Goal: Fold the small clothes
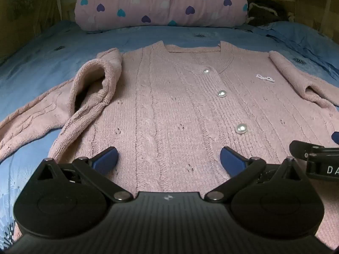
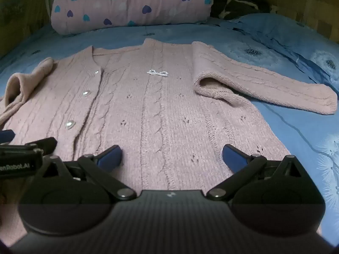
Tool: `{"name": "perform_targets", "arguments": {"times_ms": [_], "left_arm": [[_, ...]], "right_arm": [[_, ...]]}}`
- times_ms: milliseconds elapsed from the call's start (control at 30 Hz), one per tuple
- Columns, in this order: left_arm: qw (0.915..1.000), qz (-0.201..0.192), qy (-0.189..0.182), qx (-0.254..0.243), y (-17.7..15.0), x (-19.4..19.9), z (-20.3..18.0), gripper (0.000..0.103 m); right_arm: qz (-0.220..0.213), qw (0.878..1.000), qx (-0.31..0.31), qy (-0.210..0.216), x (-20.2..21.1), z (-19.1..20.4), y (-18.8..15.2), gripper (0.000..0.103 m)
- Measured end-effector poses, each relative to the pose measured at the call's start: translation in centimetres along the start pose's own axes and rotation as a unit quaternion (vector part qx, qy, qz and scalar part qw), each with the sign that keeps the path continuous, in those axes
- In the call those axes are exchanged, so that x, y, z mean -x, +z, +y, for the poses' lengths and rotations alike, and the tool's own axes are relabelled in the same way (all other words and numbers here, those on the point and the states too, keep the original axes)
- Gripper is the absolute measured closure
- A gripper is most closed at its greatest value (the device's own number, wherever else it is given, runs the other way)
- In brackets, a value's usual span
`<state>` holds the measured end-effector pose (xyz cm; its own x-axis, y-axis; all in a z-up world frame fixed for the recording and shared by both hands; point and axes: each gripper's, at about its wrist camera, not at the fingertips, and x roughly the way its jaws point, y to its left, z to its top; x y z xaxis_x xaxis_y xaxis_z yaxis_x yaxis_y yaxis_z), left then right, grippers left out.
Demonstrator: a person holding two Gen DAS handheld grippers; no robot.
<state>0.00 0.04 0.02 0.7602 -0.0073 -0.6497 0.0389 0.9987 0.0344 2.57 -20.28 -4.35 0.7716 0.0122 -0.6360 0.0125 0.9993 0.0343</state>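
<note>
A pink cable-knit cardigan (image 1: 169, 97) with pearl buttons and a small bead bow lies flat, front up, on the blue bedsheet; it also shows in the right wrist view (image 2: 161, 105). Its left sleeve (image 1: 89, 89) is bunched and partly folded over at the shoulder. Its right sleeve (image 2: 264, 84) lies out to the right, folded at the shoulder. My left gripper (image 1: 168, 158) is open and empty over the lower left front of the cardigan. My right gripper (image 2: 172, 157) is open and empty over the lower right front. Each gripper shows at the edge of the other's view.
A pink quilt roll (image 1: 161, 2) with heart prints lies across the head of the bed. A dark item (image 2: 239, 6) sits at the back right. Blue sheet (image 2: 296, 139) lies to the right of the cardigan, and wooden walls stand on both sides.
</note>
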Motion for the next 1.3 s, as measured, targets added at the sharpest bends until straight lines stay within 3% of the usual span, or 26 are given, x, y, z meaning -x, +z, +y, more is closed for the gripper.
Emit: {"name": "perform_targets", "arguments": {"times_ms": [1300], "left_arm": [[1.0,0.0,0.004,0.001,-0.09,0.07,-0.12,0.0]], "right_arm": [[0.001,1.0,-0.004,0.003,-0.2,0.0,-0.21,0.0]]}}
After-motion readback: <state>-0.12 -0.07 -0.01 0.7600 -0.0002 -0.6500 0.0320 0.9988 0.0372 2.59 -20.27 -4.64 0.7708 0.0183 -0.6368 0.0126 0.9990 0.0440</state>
